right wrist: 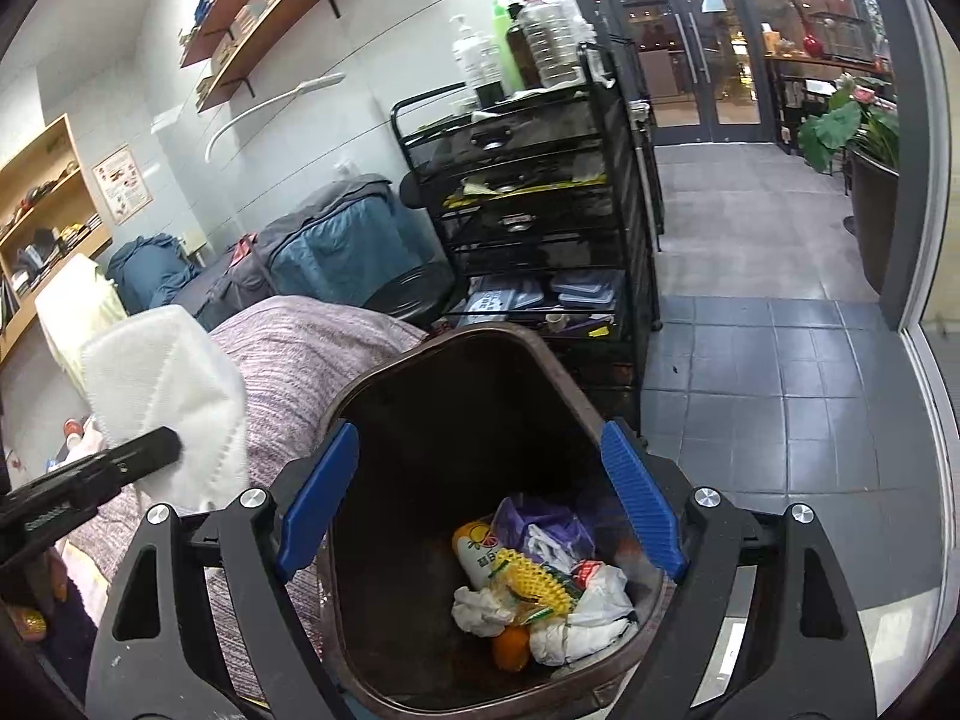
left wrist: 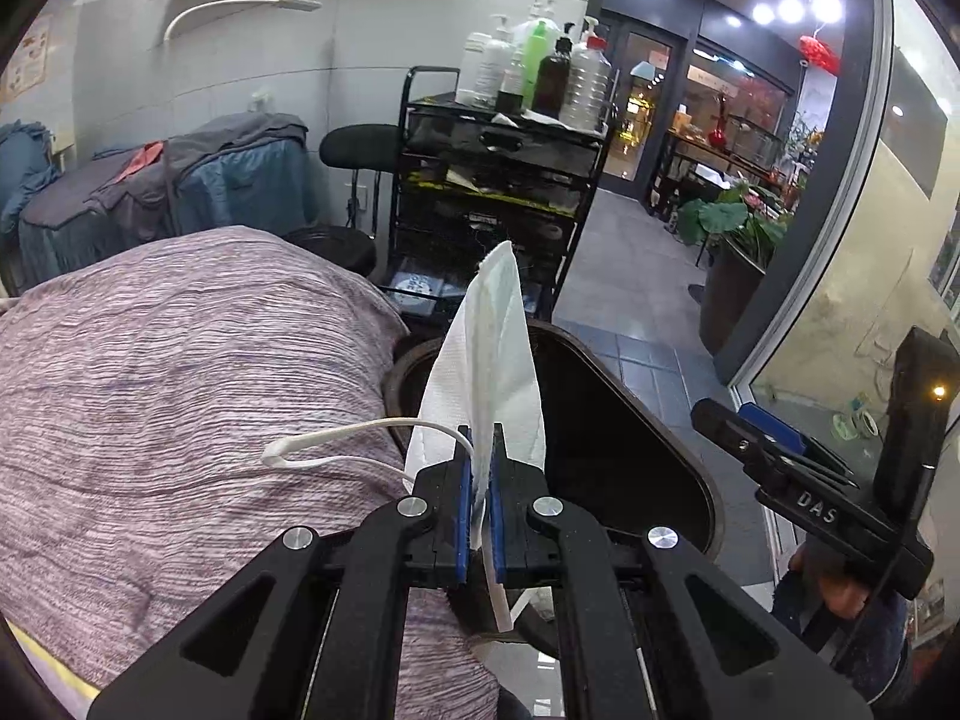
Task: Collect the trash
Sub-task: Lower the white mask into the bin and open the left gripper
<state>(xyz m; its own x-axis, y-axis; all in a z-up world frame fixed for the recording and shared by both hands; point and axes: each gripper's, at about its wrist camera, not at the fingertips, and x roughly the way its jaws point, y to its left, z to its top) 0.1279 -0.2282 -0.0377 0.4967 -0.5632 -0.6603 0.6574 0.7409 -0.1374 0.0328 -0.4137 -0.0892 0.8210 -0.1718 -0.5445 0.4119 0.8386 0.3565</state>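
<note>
Your left gripper [left wrist: 480, 450] clenched the mask [left wrist: 486, 348] beside the bin [right wrist: 420, 360]; right gripper [right wrist: 480, 498] jaws stood released above it.

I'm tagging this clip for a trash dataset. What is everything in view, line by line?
face mask: one, white, pinched in the left claw beside the bin
trash bin: one, brown, open, on the floor by the bed
trash in bin: several pieces, mixed colours, at the bottom
bed cover: one, purple striped, left of bin
cart: one, black, behind bin
bottles: several, on cart top
potted plant: one, green, far right
left claw: shut on the mask
right claw: open, over the bin
</note>
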